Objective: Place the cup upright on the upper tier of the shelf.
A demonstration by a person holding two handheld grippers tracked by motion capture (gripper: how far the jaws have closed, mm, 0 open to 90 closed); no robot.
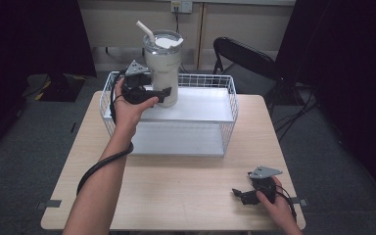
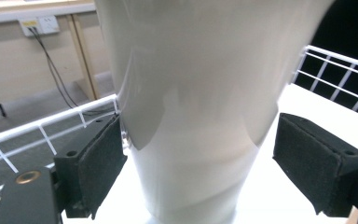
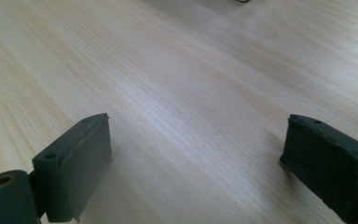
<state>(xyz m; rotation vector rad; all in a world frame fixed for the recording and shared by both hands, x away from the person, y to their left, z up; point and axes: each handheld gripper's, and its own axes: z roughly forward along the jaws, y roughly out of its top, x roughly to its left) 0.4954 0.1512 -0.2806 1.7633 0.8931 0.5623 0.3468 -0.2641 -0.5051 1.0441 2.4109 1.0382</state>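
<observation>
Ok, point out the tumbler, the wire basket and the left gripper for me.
tumbler (image 1: 162, 73), high view, middle of its white body.
wire basket (image 1: 233, 100), high view, right wire wall.
left gripper (image 2: 198, 156), left gripper view, midway between its fingers.

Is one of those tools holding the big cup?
Not quite: the left tool has its pads around the tumbler's lower body, open. The right tool holds nothing.

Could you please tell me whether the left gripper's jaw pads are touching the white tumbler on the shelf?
Cannot tell. In the left gripper view, the left gripper straddles the tumbler: one pad sits right at its wall, the other stands off with a visible gap.
</observation>
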